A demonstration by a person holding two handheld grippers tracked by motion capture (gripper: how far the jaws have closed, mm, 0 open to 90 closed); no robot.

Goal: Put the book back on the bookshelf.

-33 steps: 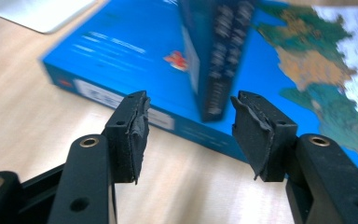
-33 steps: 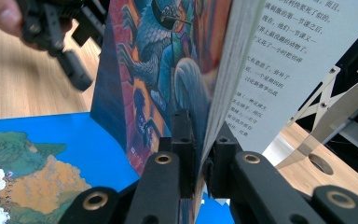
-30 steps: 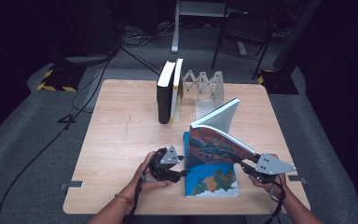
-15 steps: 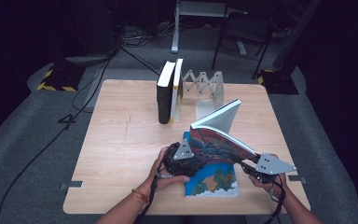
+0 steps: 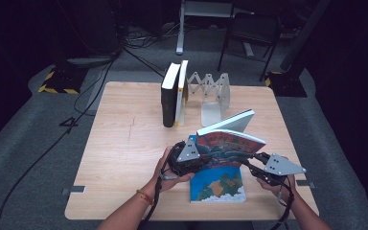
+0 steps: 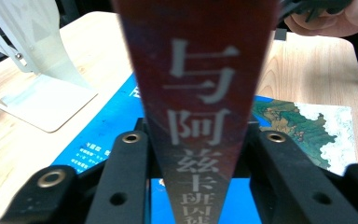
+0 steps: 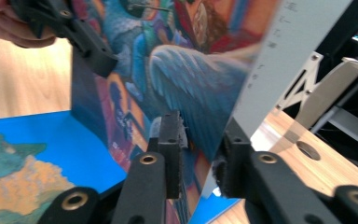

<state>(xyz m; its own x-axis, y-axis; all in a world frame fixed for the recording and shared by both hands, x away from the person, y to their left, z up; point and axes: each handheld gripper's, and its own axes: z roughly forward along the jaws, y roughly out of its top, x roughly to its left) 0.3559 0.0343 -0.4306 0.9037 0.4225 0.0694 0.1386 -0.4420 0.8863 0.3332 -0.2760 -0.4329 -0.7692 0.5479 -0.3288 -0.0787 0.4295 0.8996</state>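
Observation:
A colourful picture book [image 5: 230,141] is held tilted over a blue map-cover book [image 5: 218,184] that lies flat near the table's front edge. My left gripper [image 5: 199,160] has just been closing and is now shut on the tilted book's dark red spine [image 6: 200,116], one pad on each side. At the book's right edge is my right gripper [image 5: 247,163]. Its jaws have just been opening, and in the right gripper view [image 7: 199,135] the book's corner [image 7: 191,84] stands between the pads with a small gap. The other hand's gripper [image 7: 74,28] is at the book's far edge.
Two books [image 5: 172,96] stand upright at the back of the wooden table [image 5: 124,143], leaning on a white accordion bookend [image 5: 213,93]. A chair [image 5: 247,33] and cables lie beyond the table on the grey floor.
My left hand has moved right and up from beside the blue book to the tilted book's spine and closed on it. The right gripper stays put, jaws slightly wider.

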